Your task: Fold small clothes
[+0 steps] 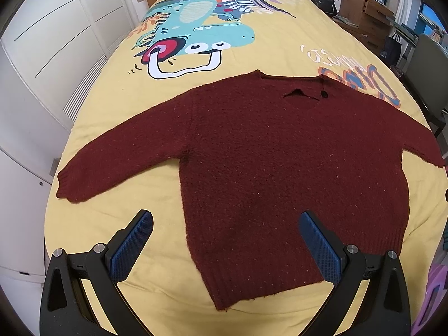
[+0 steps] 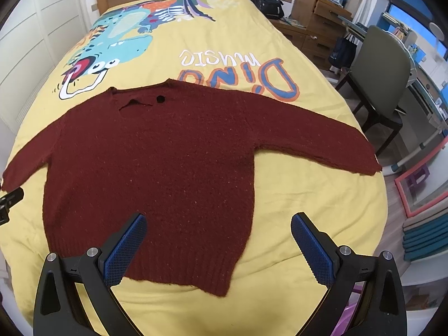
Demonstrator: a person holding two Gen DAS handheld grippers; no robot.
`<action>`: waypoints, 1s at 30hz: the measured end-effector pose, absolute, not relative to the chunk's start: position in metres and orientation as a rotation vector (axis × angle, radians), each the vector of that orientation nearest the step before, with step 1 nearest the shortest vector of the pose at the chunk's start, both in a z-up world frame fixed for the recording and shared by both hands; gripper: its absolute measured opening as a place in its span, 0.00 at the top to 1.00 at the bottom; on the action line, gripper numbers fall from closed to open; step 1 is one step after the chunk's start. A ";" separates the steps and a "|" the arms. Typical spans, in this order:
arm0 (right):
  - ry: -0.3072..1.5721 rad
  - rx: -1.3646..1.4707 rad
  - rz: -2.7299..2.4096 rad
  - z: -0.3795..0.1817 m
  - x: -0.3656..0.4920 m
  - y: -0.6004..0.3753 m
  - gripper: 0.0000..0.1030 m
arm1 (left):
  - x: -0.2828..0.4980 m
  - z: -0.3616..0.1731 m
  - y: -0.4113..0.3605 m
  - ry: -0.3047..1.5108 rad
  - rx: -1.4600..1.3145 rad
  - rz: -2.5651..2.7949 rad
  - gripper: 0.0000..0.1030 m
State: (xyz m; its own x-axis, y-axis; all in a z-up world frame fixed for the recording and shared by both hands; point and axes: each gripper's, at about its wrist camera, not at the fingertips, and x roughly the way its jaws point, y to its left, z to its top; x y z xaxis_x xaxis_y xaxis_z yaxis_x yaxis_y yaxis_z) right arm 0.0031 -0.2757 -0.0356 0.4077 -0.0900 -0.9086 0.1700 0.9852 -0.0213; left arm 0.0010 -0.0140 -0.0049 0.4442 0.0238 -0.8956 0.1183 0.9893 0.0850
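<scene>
Flat on the yellow bed cover [image 1: 117, 128], the maroon sweater [image 1: 280, 154] lies spread with both sleeves out, its hem nearest the left tongs [image 1: 225, 224]. Those tongs hang spread wide, gripping nothing, their right blue pad over the hem; contact unclear. From the right wrist, the sweater [image 2: 156, 168] sits ahead and left of the right tongs [image 2: 218, 224], likewise wide apart and empty. Its left cuff is cut off at the frame edge.
</scene>
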 end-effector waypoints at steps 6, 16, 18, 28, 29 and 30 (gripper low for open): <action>1.137 0.075 -0.164 -0.035 0.003 -0.276 0.01 | 0.001 -0.005 -0.015 1.109 0.143 -0.057 0.01; 1.151 0.048 -0.156 -0.036 0.004 -0.273 0.01 | 0.000 -0.006 -0.016 1.111 0.145 -0.056 0.01; 1.151 0.046 -0.158 -0.035 0.004 -0.272 0.01 | 0.000 -0.006 -0.016 1.111 0.145 -0.057 0.01; 1.152 0.043 -0.159 -0.035 0.004 -0.273 0.01 | -0.001 -0.008 -0.015 1.115 0.142 -0.060 0.01; 1.152 0.043 -0.158 -0.035 0.004 -0.273 0.01 | 0.000 -0.008 -0.015 1.116 0.143 -0.058 0.01; 1.153 0.042 -0.158 -0.035 0.004 -0.273 0.01 | -0.001 -0.009 -0.015 1.118 0.143 -0.057 0.01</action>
State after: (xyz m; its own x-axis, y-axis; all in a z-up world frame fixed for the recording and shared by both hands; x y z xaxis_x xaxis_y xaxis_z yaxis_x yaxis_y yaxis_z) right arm 0.0037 -0.2731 -0.0347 0.3963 -0.1031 -0.9123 0.1466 0.9880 -0.0480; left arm -0.0006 -0.0146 -0.0092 0.4374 0.0258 -0.8989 0.1175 0.9894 0.0855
